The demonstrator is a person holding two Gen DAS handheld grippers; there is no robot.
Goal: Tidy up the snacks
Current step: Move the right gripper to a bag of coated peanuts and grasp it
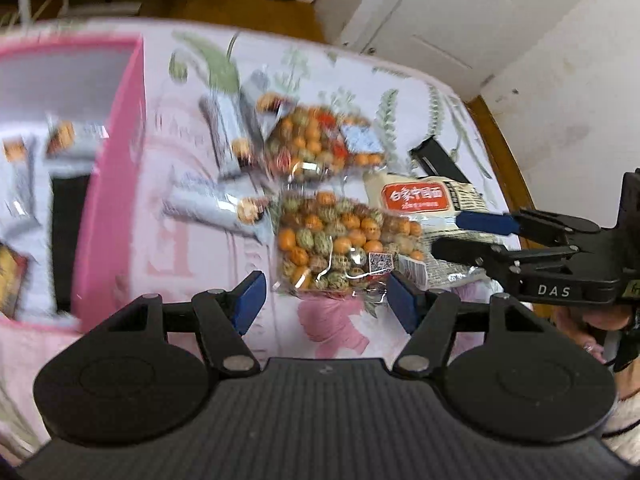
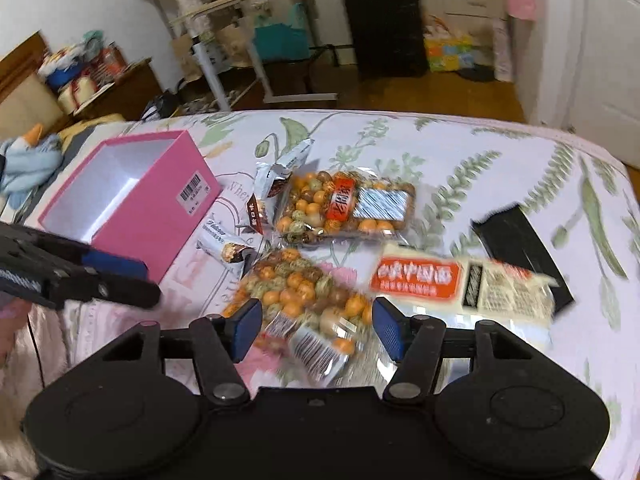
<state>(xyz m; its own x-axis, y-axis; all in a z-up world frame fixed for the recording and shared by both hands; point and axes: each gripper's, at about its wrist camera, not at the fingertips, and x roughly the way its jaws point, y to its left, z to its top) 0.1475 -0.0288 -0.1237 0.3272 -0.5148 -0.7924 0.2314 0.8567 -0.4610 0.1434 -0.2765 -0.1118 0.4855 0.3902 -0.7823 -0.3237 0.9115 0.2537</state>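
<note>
Two clear bags of orange and green coated nuts lie on the flowered bedsheet, a near bag (image 1: 340,240) (image 2: 304,296) and a far bag (image 1: 320,140) (image 2: 344,208). A white noodle pack with an orange label (image 1: 424,200) (image 2: 460,284) lies to their right. Several silver snack bars (image 1: 224,140) (image 2: 228,248) lie to their left. A pink box (image 1: 116,184) (image 2: 132,200) stands at the left with snacks inside. My left gripper (image 1: 324,300) is open just short of the near bag. My right gripper (image 2: 316,330) is open over that bag's near end; it also shows in the left wrist view (image 1: 460,236).
A black flat object (image 1: 440,156) (image 2: 520,244) lies behind the noodle pack. The bed edge runs close on the right. A black suitcase (image 2: 384,24), a folding table (image 2: 240,40) and a white door (image 1: 440,20) stand beyond the bed.
</note>
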